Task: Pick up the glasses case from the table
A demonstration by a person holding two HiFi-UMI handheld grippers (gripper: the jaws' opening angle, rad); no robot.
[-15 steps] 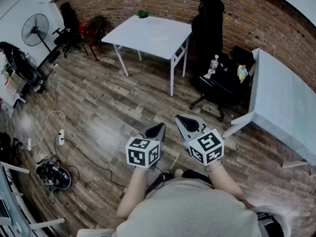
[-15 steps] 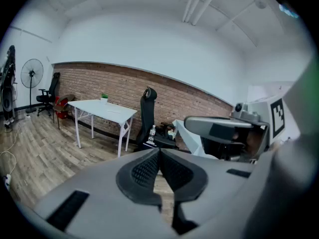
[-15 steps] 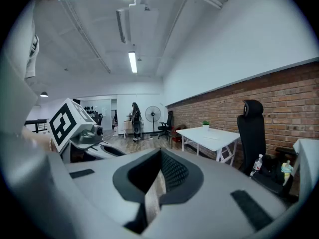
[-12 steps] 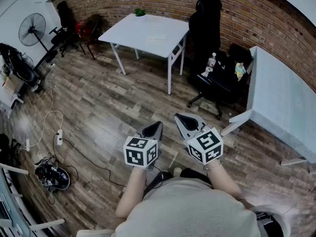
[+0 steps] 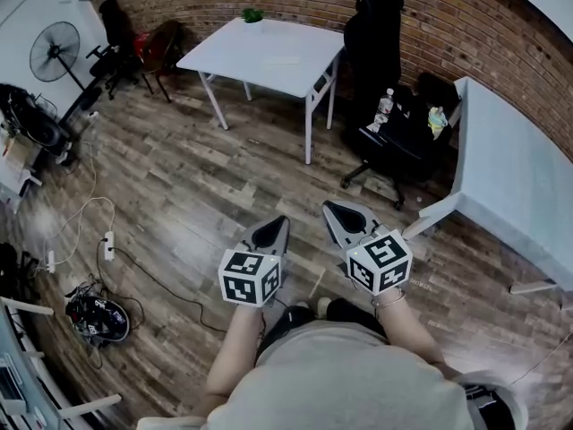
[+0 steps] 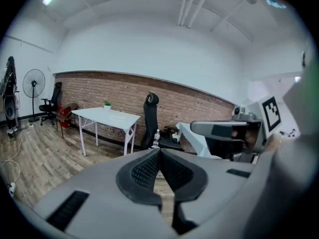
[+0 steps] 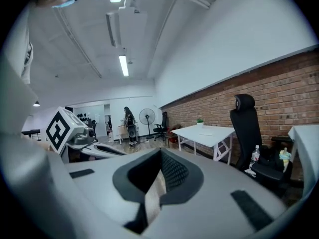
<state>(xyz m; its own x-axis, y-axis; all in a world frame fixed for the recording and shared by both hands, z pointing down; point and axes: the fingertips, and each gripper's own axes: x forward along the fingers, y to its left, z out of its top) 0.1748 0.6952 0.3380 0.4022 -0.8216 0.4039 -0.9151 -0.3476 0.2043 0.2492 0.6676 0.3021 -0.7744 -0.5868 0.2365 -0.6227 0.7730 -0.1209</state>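
Note:
I make out no glasses case for certain. A white table (image 5: 235, 55) stands far ahead by the brick wall, with a small green plant (image 5: 253, 14) at its back edge and a faint pale flat item (image 5: 285, 59) that is too small to tell. My left gripper (image 5: 280, 223) and right gripper (image 5: 332, 208) are held side by side over the wooden floor, well short of the table. Both are shut with nothing between the jaws. The left gripper view shows its pads (image 6: 149, 169) pressed together, and the right gripper view shows the same for its own pads (image 7: 172, 171).
A tall black office chair (image 5: 376, 25) stands right of the white table. A second black chair (image 5: 403, 141) holds a water bottle (image 5: 387, 107). A pale table (image 5: 510, 173) runs along the right. A fan (image 5: 49, 52), cables with a power strip (image 5: 110, 245) and a dark bundle (image 5: 97, 319) lie left.
Both grippers stay shut and side by side and sit slightly lower in the head view. The view itself has shifted a little, and the white table now lies a bit higher in it.

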